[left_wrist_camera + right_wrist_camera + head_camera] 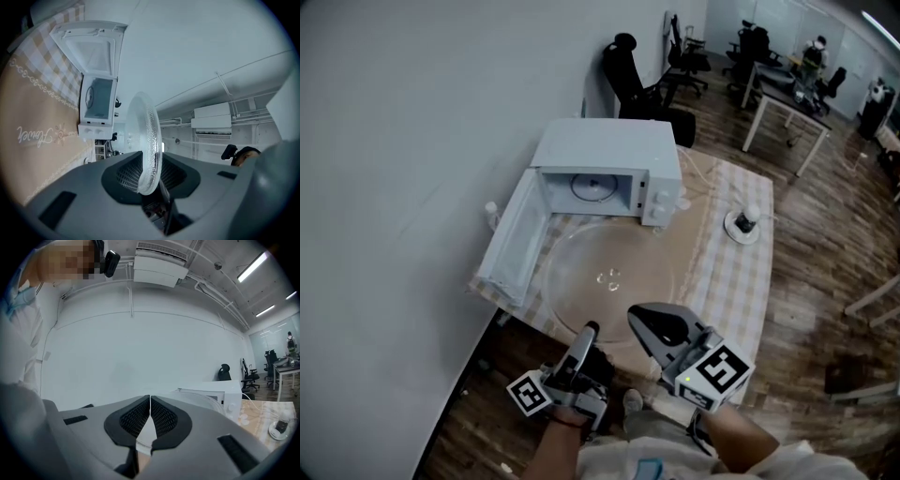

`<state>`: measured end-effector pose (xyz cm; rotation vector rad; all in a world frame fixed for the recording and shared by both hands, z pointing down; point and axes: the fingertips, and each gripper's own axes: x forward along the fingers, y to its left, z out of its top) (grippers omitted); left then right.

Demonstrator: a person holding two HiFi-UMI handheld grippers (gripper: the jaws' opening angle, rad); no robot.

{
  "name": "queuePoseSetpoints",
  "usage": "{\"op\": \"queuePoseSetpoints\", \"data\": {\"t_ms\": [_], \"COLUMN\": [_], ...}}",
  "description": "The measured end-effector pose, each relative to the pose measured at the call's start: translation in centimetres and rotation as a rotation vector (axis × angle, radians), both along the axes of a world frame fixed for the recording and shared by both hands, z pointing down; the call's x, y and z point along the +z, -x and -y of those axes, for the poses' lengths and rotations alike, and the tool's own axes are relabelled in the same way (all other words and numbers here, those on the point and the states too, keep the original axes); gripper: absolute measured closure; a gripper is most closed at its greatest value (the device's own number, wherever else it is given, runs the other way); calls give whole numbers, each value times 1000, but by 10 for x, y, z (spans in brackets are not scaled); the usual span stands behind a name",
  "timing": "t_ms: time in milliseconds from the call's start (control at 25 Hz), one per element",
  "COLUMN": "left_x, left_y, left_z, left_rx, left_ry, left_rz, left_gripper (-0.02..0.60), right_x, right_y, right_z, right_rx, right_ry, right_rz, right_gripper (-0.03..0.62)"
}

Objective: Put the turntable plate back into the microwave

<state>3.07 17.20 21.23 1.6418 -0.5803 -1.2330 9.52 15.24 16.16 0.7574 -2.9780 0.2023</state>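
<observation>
The left gripper (589, 330) jaws are clamping the turntable plate (609, 277) at six o'clock. The right gripper (639, 317) jaws are resting closed and empty. Held one-sided, the glass is likely risking slipping before reaching the microwave (605, 155).

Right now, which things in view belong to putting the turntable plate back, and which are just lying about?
Job: turntable plate, gripped by the left tongs; microwave, door open; right tongs, shut.
Lying about: white dish holding a dark item; office chairs; desks.
</observation>
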Motion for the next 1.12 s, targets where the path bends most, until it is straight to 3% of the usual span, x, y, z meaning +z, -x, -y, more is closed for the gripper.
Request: {"op": "queuePoseSetpoints", "data": {"t_ms": [400, 1120], "left_x": [21, 83], "left_y": [5, 60], "left_z": [37, 115], "left_rx": [-48, -15], "left_ry": [7, 34], "left_rz": [16, -8], "left_gripper": [489, 489], "right_x": [22, 82], "right_y": [8, 59], "right_z": [41, 120], "right_rx": [-54, -6], "right_ry": [-19, 11], "right_rz": [-8, -34], "right_gripper": [562, 562]}}
